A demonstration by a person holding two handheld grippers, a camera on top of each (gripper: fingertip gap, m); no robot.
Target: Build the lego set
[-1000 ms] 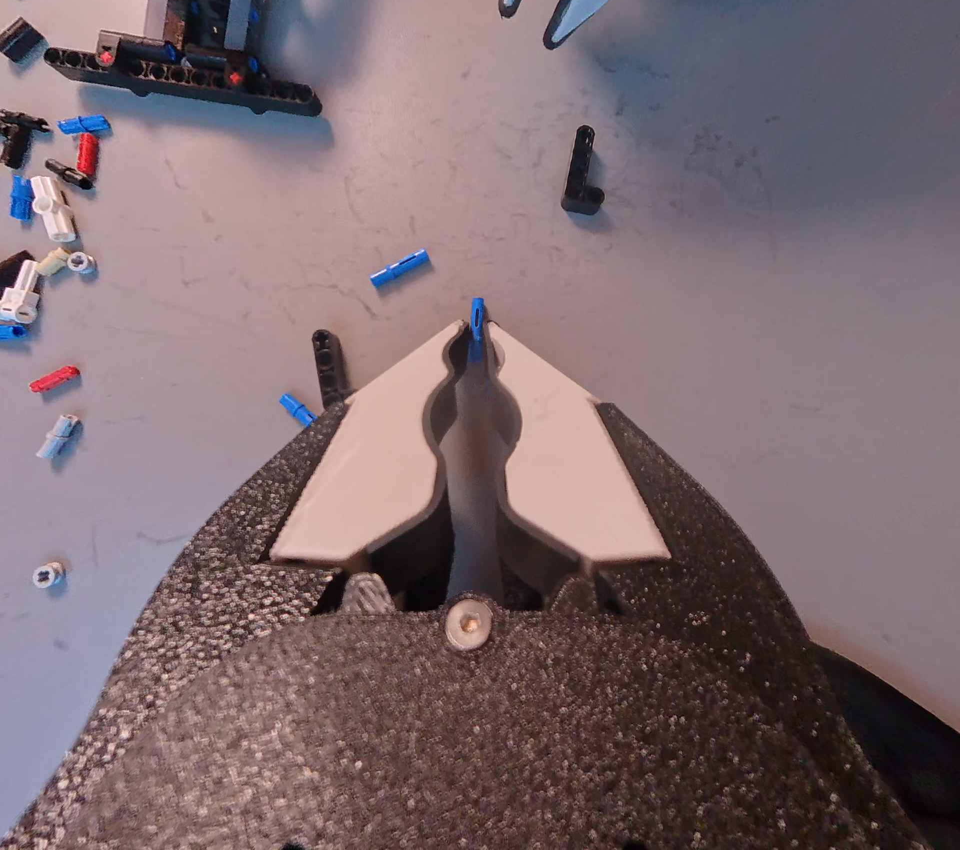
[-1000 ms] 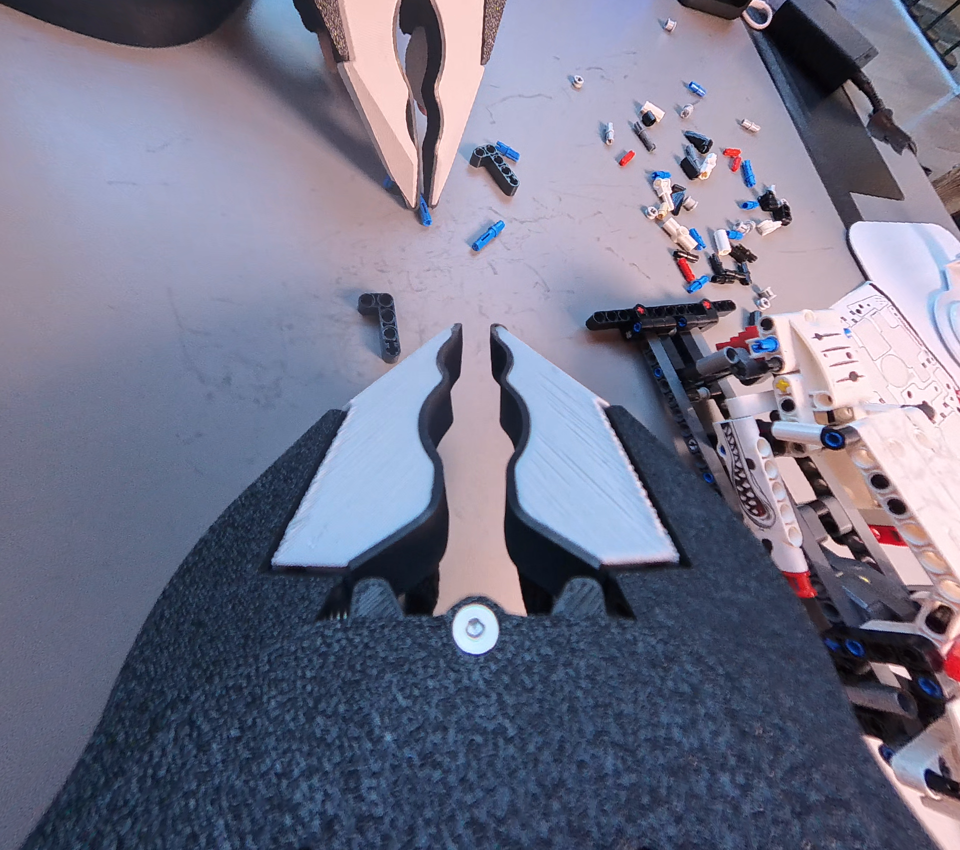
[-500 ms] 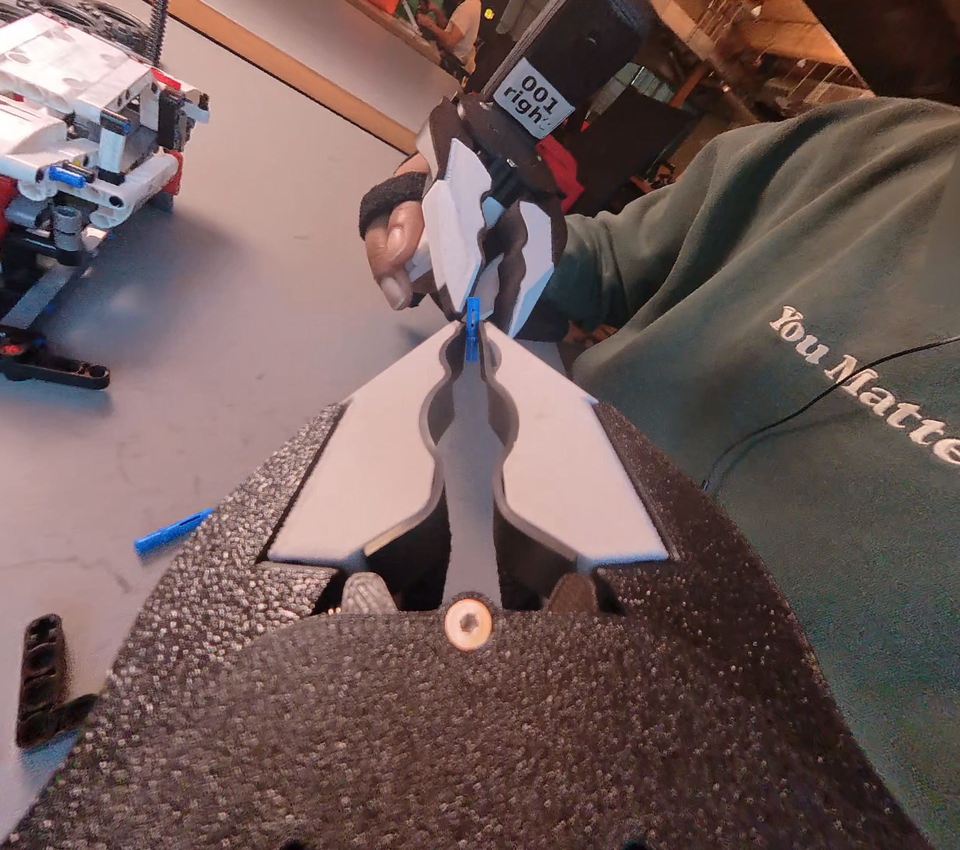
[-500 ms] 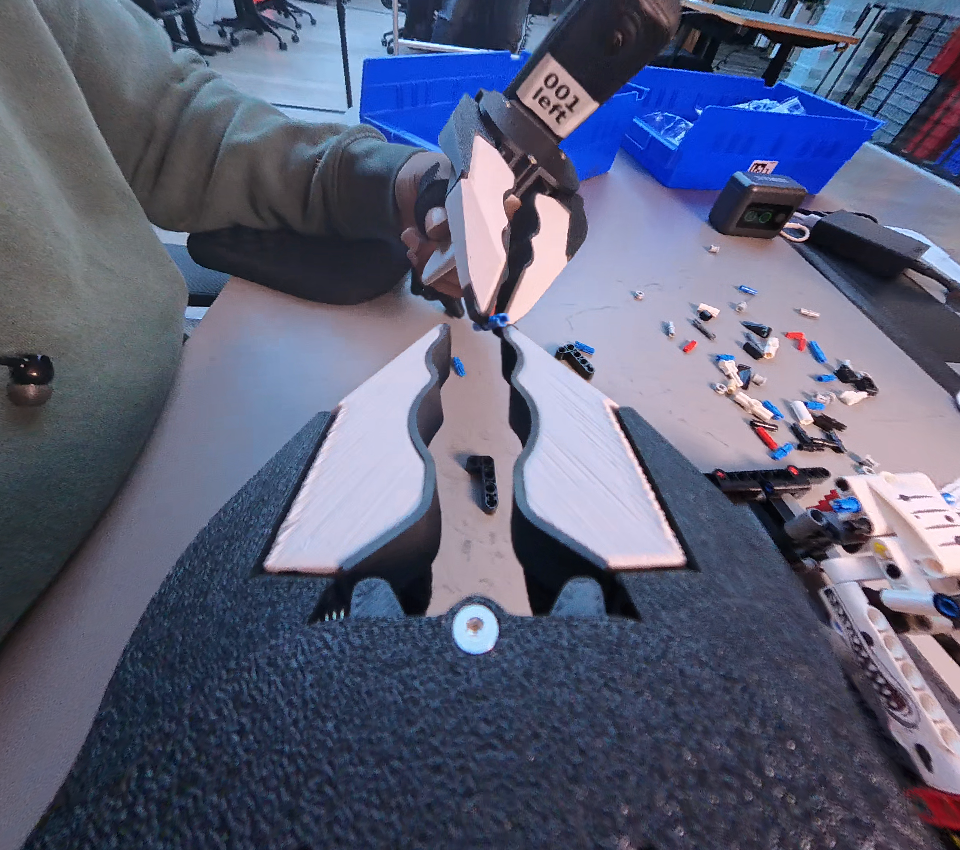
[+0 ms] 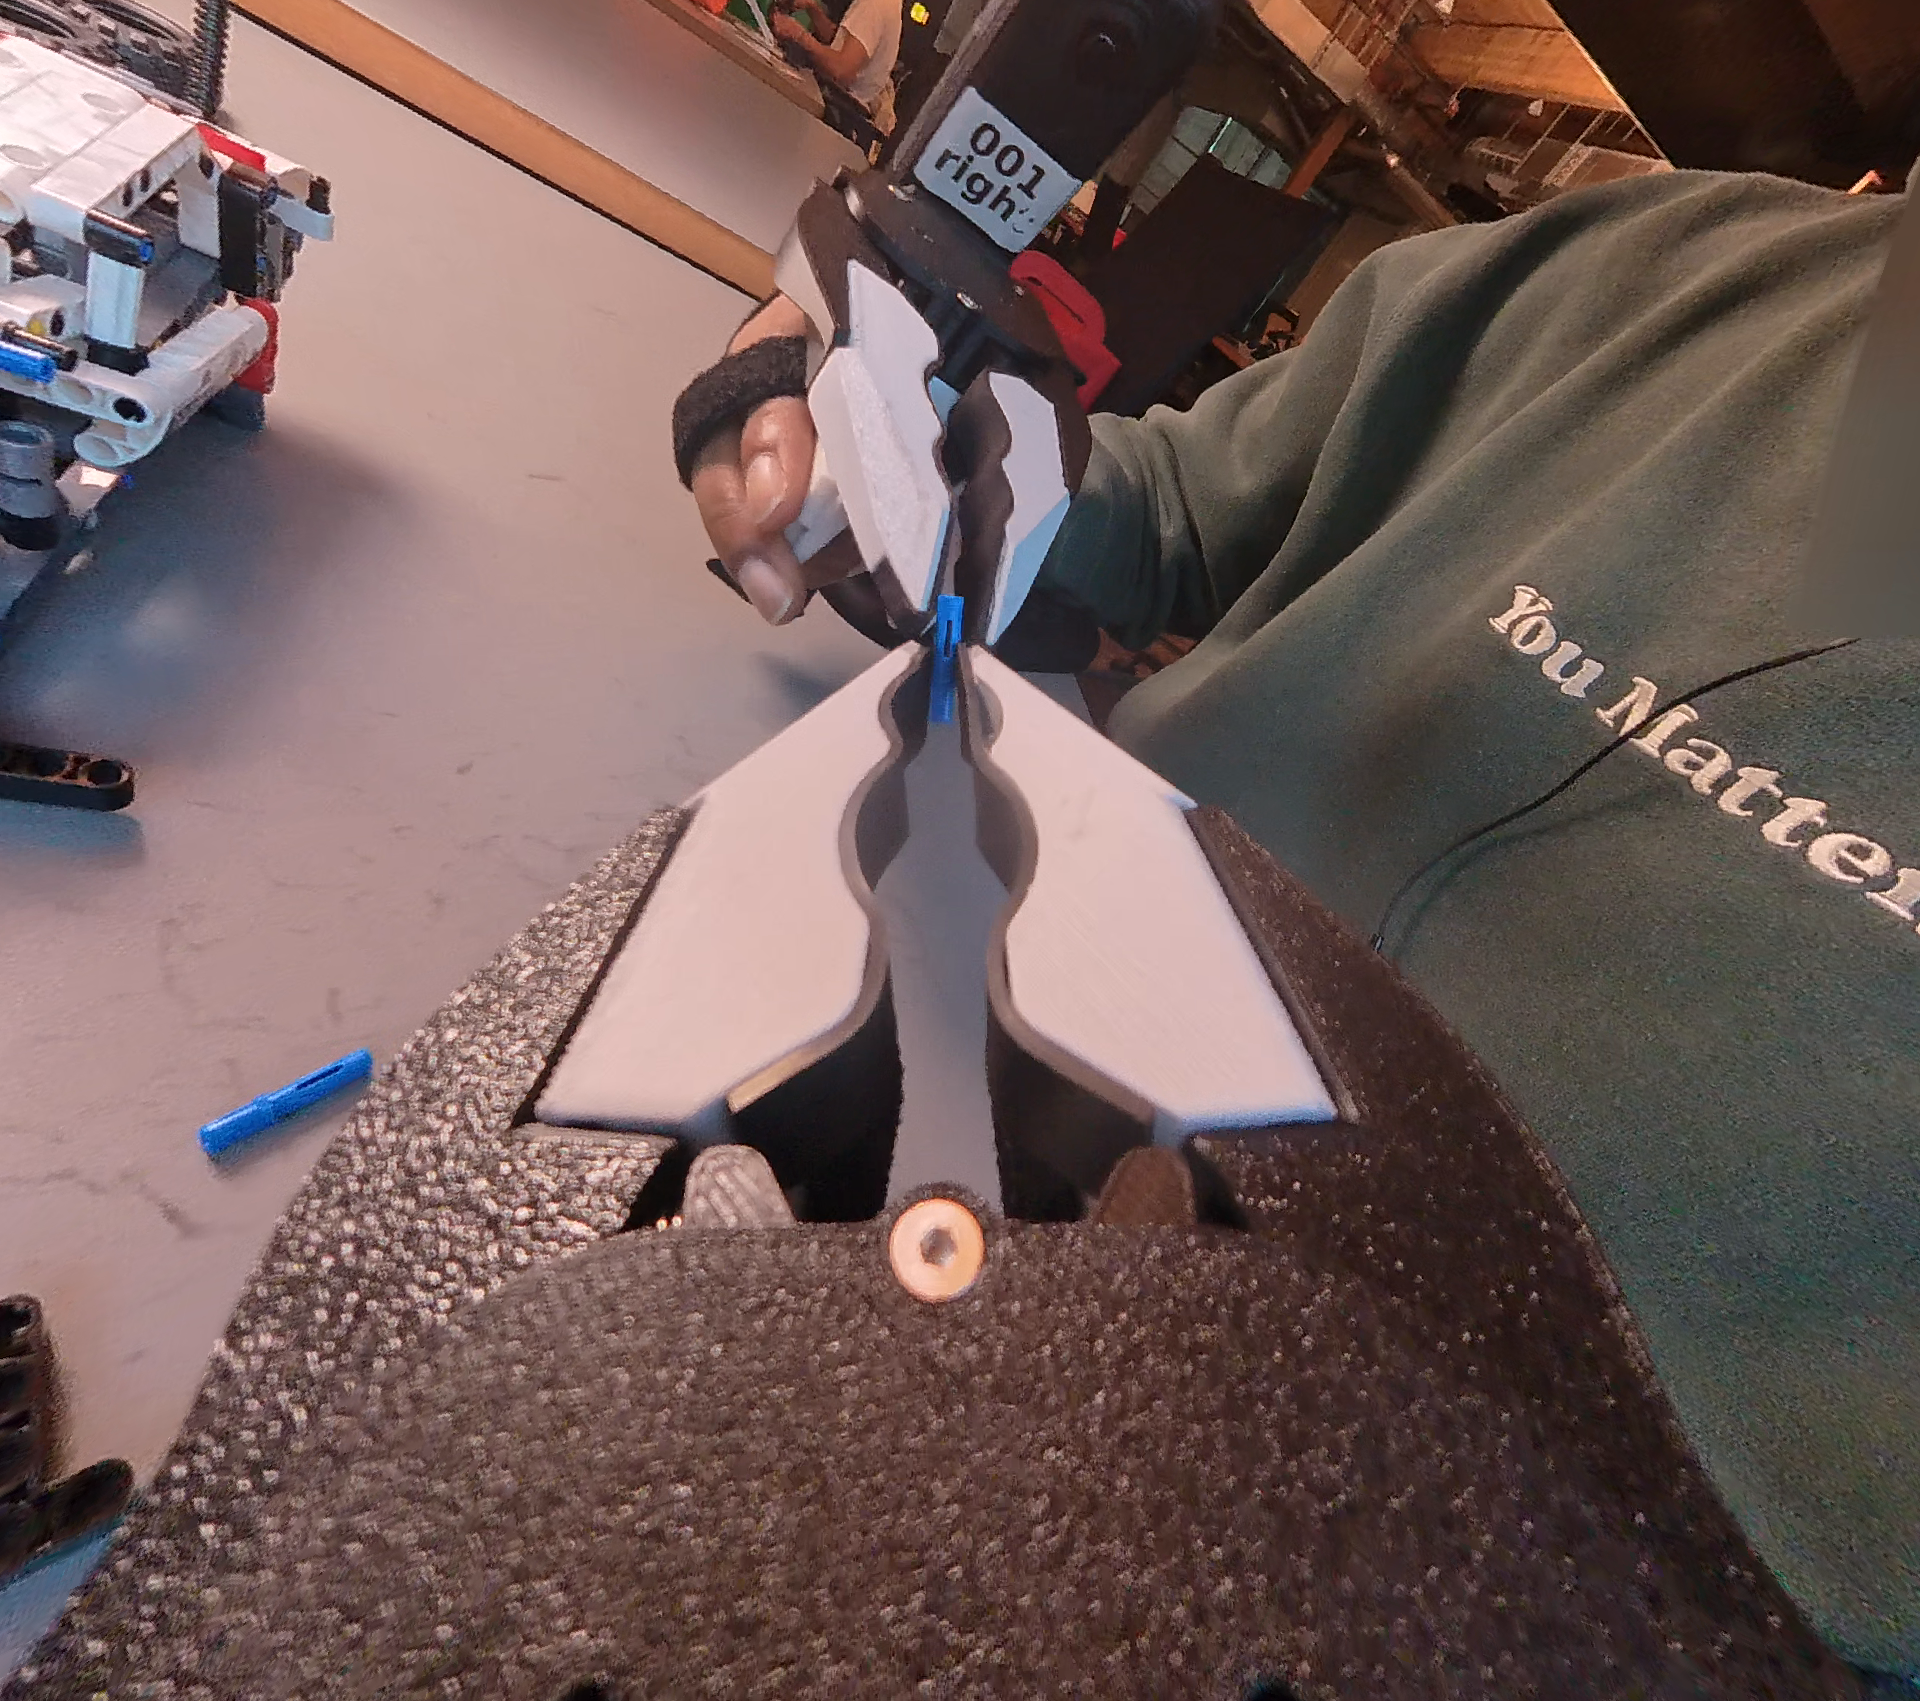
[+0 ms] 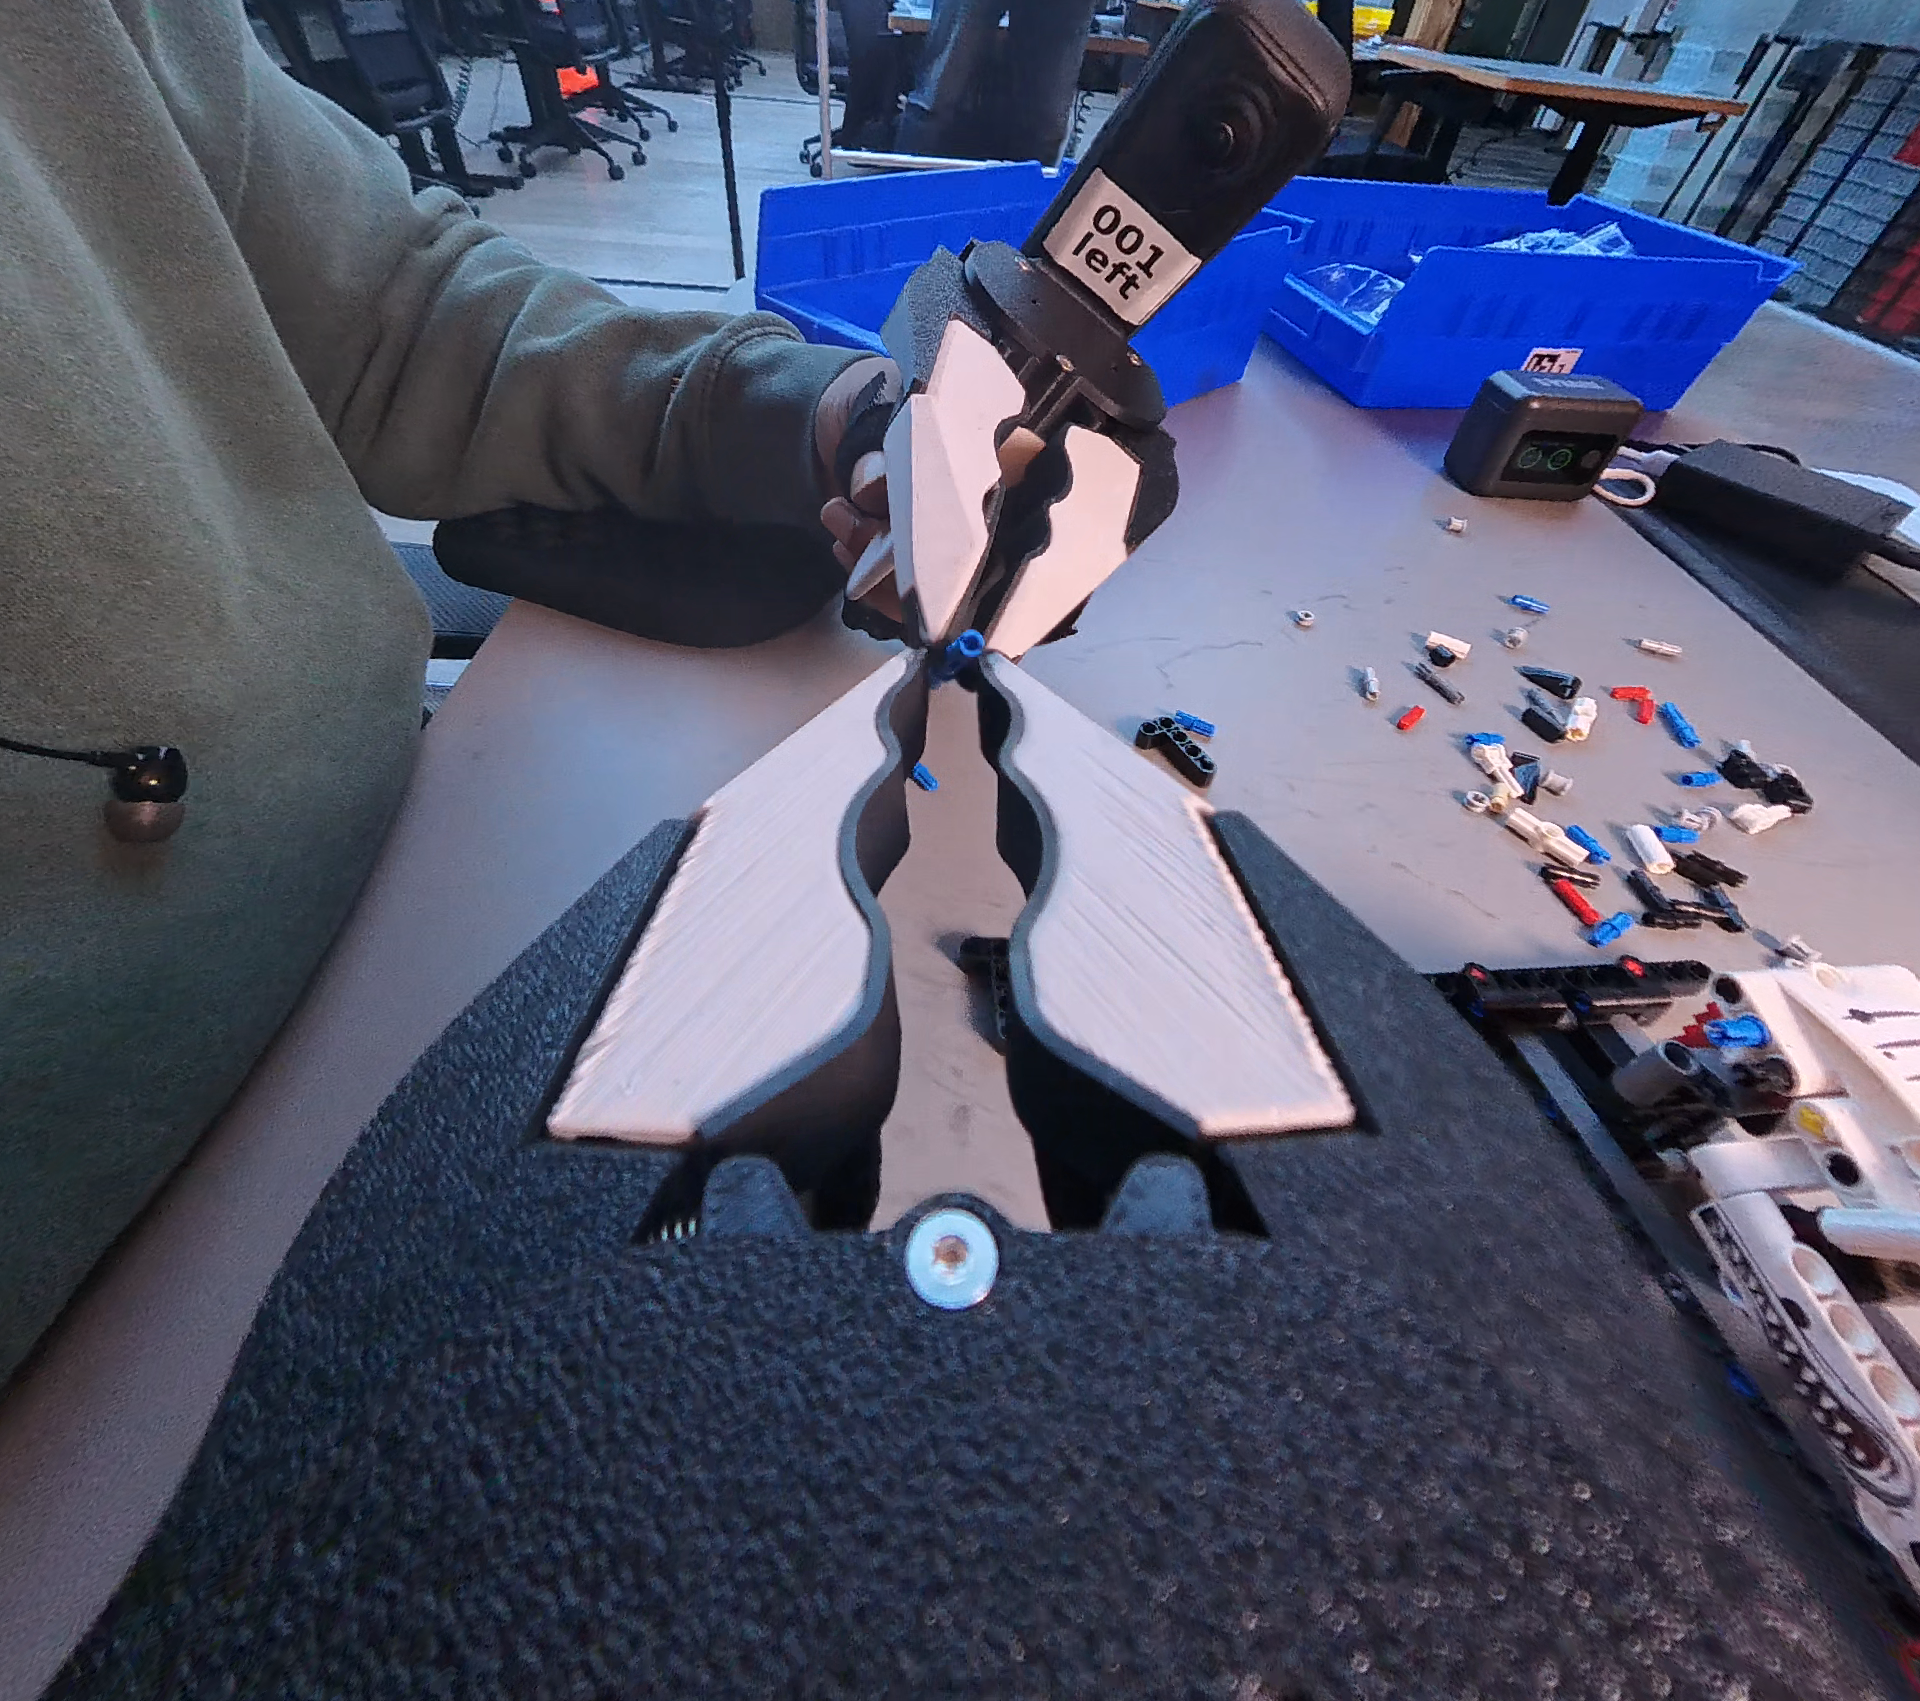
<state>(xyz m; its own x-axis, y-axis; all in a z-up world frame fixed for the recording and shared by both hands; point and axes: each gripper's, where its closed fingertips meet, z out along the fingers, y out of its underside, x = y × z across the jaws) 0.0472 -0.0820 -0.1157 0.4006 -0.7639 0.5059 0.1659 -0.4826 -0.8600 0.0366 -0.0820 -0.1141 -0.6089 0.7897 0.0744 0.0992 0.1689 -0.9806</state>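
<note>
Pinched at their tips, the left gripper [image 5: 943, 672] fingers hold a small blue plastic connector pin [image 5: 945, 656] aloft at twelve o'clock, the right gripper [image 6: 948, 677] parted around its free end, so an early release could drop it onto the grey table [image 6: 1299, 529].

Warm indoor light, soft shadows, fisheye-bent edges (foreground slightly blurred).

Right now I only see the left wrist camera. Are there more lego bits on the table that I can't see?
Observer: Yes. Beyond the blue pin in your left gripper, the right wrist view shows many small loose pieces scattered on the table.
Operator: Any boxes?
Observer: Two blue bins stand at the table's far edge.
Operator: Anything else there?
Observer: A small black device with a lit screen, beside the bins.
</note>
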